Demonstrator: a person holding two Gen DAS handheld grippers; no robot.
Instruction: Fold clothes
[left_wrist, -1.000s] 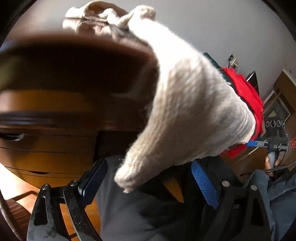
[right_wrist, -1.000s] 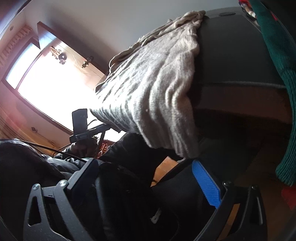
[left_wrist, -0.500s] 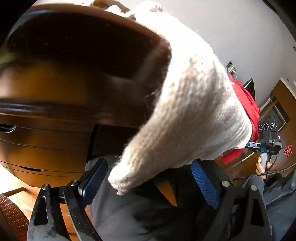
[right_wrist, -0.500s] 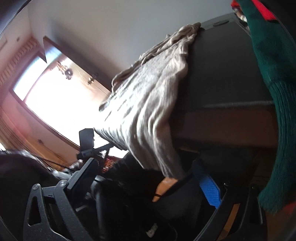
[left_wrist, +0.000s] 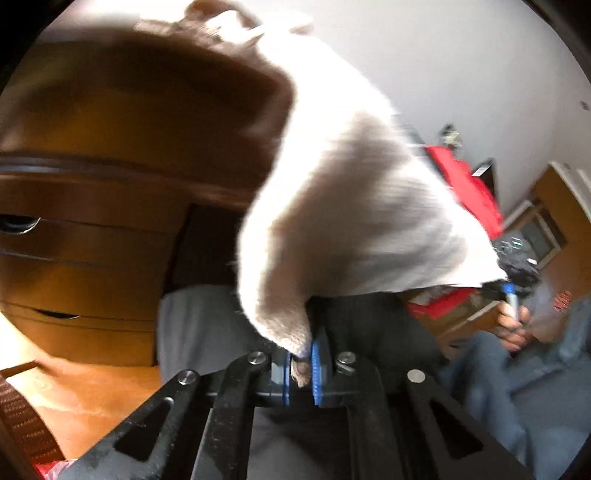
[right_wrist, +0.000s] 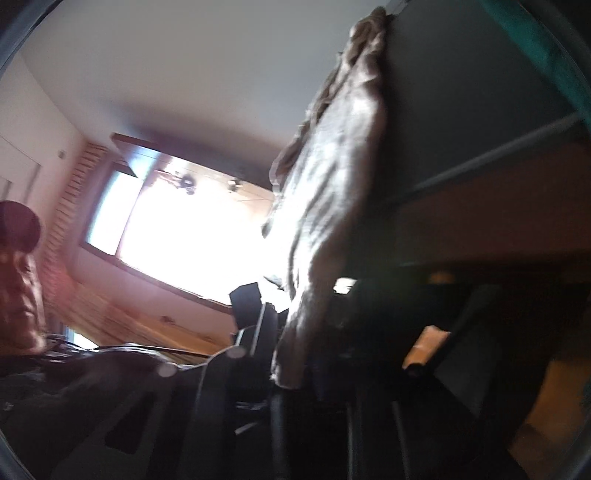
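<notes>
Where claws (left_wrist: 301, 365) clamp — sweater (left_wrist: 354, 206) corner

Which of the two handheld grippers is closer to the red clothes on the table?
Right. The right gripper holds the beige sweater just beside the red clothes; the left gripper pinches the sweater's other corner, farther away.

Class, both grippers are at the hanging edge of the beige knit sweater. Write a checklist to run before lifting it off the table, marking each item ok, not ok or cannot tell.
1. Left gripper shut on a corner of the beige sweater: ok.
2. Right gripper shut on the other corner: cannot tell, view dark and blurred.
3. Sweater hanging over the table edge: ok.
4. Sweater apart from the red garment: cannot tell.
5. Camera views sharp: not ok.
</notes>
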